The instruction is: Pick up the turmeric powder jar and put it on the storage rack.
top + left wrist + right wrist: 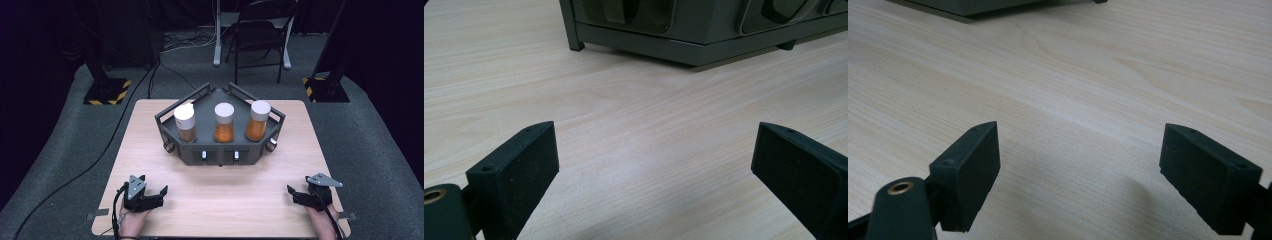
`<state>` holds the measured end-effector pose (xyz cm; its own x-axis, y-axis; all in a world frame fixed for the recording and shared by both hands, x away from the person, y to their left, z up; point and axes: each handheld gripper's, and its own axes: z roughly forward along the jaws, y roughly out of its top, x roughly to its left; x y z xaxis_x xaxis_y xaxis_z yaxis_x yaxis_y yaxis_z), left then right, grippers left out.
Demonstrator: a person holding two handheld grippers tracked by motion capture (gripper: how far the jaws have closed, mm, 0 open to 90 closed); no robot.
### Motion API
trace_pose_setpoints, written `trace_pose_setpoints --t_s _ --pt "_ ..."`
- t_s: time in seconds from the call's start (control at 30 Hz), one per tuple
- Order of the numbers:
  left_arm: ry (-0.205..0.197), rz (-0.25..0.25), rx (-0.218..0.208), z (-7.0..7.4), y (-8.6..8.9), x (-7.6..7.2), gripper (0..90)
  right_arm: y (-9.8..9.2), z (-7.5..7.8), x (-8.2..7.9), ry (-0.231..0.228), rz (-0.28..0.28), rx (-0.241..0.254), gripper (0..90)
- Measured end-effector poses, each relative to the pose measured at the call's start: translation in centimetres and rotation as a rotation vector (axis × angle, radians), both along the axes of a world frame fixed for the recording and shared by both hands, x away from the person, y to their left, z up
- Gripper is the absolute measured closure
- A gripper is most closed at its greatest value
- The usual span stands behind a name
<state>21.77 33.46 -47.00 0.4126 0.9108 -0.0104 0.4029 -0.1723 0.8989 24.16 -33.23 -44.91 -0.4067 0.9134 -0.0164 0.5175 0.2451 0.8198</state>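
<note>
Both the left tool (152,190) and the right tool (299,192) rest wide open and empty on the bench's (210,200) near edge, well apart from the dark rack (220,152) holding three white-capped jars at its far side.

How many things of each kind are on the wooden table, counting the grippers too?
Clear jars with white lids and orange-brown contents: 3 (left, middle, right)
Dark grey angular rack holding them: 1
Black two-jaw grippers: 2 (left gripper, right gripper)
Total: 6
</note>
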Motion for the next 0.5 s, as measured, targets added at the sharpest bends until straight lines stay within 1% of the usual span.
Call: trace_pose_setpoints --t_s 0.3,0.37,0.43,0.5 --pt "0.002 -0.002 0.002 0.03 -0.02 0.04 5.0 0.03 0.01 0.02 0.000 0.002 -0.002 15.4" --pt "0.012 0.004 0.000 0.13 -0.05 0.15 5.0 0.03 0.02 0.04 0.000 0.003 -0.004 15.4" --pt "0.037 0.013 0.002 0.40 -0.13 0.40 5.0 0.07 0.02 0.04 0.001 0.004 -0.007 15.4" --pt "0.051 0.016 0.009 0.56 -0.22 0.54 5.0 0.08 0.04 0.07 0.002 0.005 -0.008 15.4"
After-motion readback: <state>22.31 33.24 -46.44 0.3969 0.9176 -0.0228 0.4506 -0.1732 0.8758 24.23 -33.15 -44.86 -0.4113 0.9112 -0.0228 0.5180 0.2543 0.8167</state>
